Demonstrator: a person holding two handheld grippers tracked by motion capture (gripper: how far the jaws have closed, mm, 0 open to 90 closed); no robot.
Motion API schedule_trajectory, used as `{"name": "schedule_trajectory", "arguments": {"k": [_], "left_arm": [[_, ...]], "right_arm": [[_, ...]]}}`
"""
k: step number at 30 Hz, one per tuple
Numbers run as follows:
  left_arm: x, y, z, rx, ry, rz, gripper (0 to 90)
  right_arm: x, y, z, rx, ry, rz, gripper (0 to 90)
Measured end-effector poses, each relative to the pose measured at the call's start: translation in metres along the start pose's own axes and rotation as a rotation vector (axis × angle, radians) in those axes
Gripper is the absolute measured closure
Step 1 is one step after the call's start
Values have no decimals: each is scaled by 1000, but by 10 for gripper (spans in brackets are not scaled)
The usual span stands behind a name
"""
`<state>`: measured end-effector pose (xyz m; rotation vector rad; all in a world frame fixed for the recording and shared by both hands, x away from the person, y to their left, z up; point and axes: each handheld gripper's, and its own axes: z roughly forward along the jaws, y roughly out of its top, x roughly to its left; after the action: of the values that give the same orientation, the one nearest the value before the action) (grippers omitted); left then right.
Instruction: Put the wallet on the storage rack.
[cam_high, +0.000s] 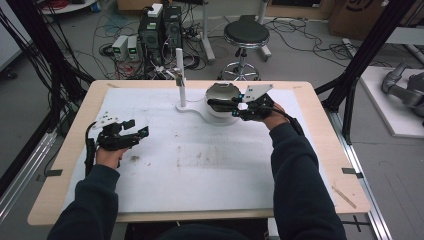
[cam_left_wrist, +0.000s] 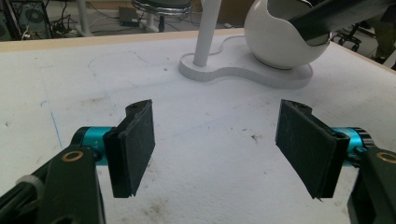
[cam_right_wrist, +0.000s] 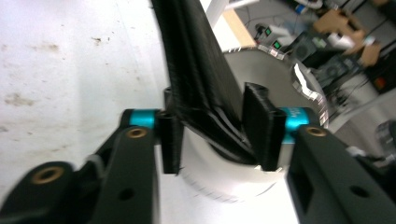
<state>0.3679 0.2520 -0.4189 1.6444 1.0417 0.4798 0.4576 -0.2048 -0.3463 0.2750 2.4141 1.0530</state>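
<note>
One black strip (cam_right_wrist: 196, 70), top cut off

Black strip (cam_right_wrist: 196, 70), seemingly slanting into white bowl (cam_right_wrist: 275, 70)

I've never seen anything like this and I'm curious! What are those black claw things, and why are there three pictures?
They're pinching tools, and a person holds one in each hand. One camera looks down from above. The other two ride on the tools and look along their jaws. The left gripper is open and holds nothing, just above the white mat. On the mat stands a white base with a post and a round white bowl. The right gripper is at the bowl, jaws apart, with a long black strip leaning between them.
</note>
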Motion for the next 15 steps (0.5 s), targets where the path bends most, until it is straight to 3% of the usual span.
{"name": "schedule_trajectory", "arguments": {"k": [1, 2, 4, 15], "left_arm": [[0, 0, 0, 0, 0, 0, 283], [0, 0, 0, 0, 0, 0, 283], [0, 0, 0, 0, 0, 1, 283], [0, 0, 0, -1, 0, 1, 283]], "right_arm": [[0, -1, 1, 19, 13, 31, 483], [0, -1, 1, 19, 13, 31, 483], [1, -1, 2, 36, 30, 77, 449], [5, 6, -4, -27, 77, 126, 395]]}}
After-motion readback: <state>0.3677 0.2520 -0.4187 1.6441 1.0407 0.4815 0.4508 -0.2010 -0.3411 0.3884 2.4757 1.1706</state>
